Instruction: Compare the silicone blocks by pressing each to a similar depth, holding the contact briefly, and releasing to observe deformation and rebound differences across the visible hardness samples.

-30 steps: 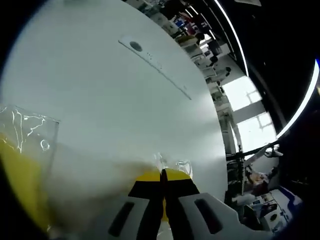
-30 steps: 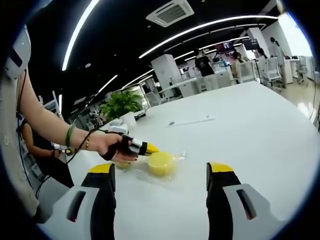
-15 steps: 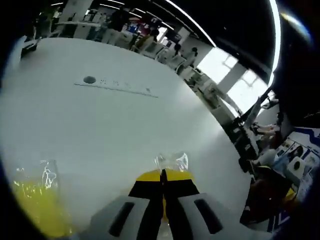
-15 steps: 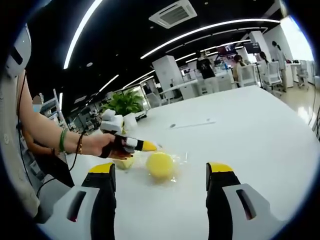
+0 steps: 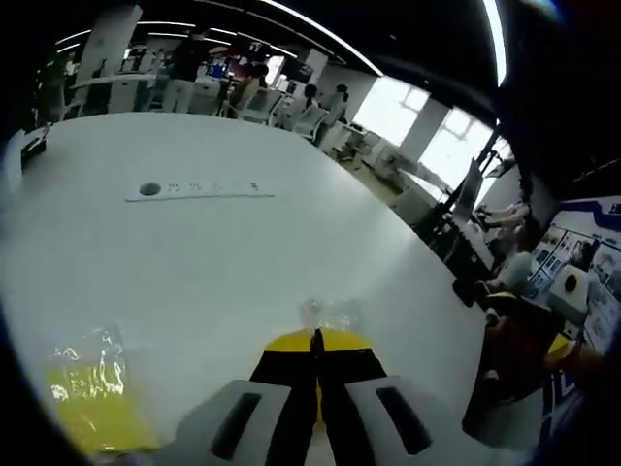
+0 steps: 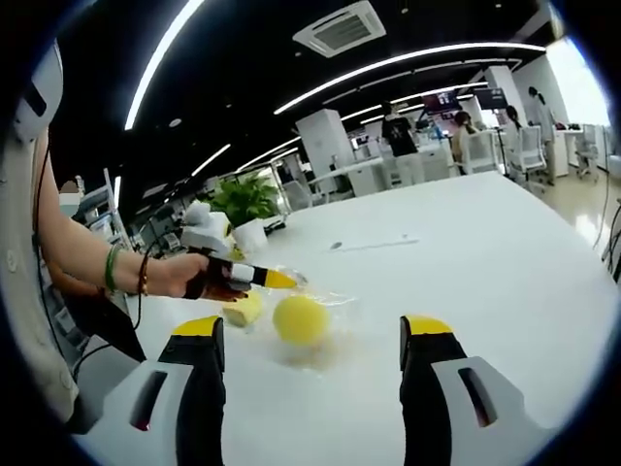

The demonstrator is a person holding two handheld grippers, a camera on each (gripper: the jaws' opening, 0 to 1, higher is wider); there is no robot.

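White worktop (image 6: pixel 505 262) spreads ahead. Left claw (image 6: pixel 282 282), clamped on a clear plastic bag (image 5: pixel 328 315), has lifted its round yellow silicone block (image 6: pixel 299 320); right claw (image 6: pixel 312 335) gapes empty. No pressing yet.

The table (image 6: pixel 505 252) is plain white. The round block (image 6: pixel 299 319) is bright yellow inside a clear, glossy bag (image 6: pixel 335 309); a paler yellow block (image 6: pixel 243 311) sits beside it. The left tool (image 5: pixel 315 342) and right tool (image 6: pixel 315 335) have yellow tips over black, on light grey bodies. The plant (image 6: pixel 240 200) is green.
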